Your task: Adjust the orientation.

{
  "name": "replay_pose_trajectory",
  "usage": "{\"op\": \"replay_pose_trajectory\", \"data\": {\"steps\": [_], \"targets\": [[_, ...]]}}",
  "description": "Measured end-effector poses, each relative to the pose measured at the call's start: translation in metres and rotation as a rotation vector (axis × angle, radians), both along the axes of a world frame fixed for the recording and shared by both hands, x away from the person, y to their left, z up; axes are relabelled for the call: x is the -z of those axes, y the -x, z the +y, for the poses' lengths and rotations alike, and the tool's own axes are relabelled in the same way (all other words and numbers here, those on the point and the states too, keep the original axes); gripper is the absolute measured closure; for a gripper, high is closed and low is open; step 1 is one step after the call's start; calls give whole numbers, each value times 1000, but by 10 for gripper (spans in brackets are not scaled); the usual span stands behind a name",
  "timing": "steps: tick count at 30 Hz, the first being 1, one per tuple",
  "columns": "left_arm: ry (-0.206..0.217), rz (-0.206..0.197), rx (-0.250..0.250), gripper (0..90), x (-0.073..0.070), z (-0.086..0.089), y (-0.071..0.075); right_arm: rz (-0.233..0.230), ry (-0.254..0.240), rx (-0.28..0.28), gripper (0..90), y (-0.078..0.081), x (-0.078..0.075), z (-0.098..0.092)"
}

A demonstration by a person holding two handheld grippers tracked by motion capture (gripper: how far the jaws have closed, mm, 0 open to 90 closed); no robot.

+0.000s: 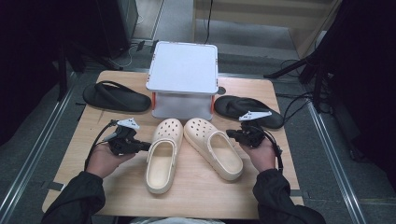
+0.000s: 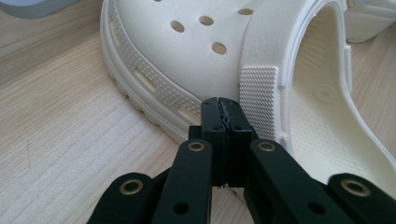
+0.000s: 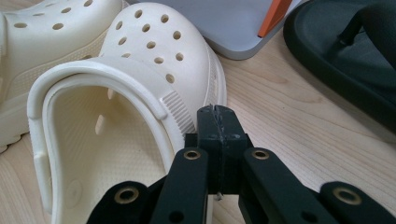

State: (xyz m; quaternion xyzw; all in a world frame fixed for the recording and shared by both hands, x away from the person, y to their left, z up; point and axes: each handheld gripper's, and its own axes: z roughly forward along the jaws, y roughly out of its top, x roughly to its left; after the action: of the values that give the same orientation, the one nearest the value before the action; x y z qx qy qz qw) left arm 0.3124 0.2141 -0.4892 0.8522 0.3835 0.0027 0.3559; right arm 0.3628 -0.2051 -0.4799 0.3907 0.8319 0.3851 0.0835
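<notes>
Two cream clogs lie side by side in the middle of the wooden table (image 1: pixel 88 140), toes pointing away from me. My left gripper (image 1: pixel 148 146) is shut with nothing between its jaws, its tips right at the outer side of the left clog (image 1: pixel 161 161). In the left gripper view the closed tips (image 2: pixel 223 105) sit by the ribbed strap end of that clog (image 2: pixel 187 56). My right gripper (image 1: pixel 229 134) is shut and empty too, beside the right clog (image 1: pixel 215 148). Its tips (image 3: pixel 218 114) are near the strap hinge of that clog (image 3: pixel 154 51).
A light grey box-like stand (image 1: pixel 183 79) with orange posts stands behind the clogs. One black flip-flop (image 1: pixel 116 96) lies at the back left, another (image 1: pixel 247 111) at the back right, close to my right gripper. The table's front part is bare wood.
</notes>
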Motion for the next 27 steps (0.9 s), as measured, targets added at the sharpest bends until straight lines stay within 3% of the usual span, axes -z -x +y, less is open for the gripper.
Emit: {"op": "replay_pose_trajectory", "data": {"steps": [12,27], "targets": [[11,9,3,900,0,0,-1,-3,13,-22,900,4,-1,4],[36,28,50,900,2,-14,2,5,19,-57,900,9,1,16]]}}
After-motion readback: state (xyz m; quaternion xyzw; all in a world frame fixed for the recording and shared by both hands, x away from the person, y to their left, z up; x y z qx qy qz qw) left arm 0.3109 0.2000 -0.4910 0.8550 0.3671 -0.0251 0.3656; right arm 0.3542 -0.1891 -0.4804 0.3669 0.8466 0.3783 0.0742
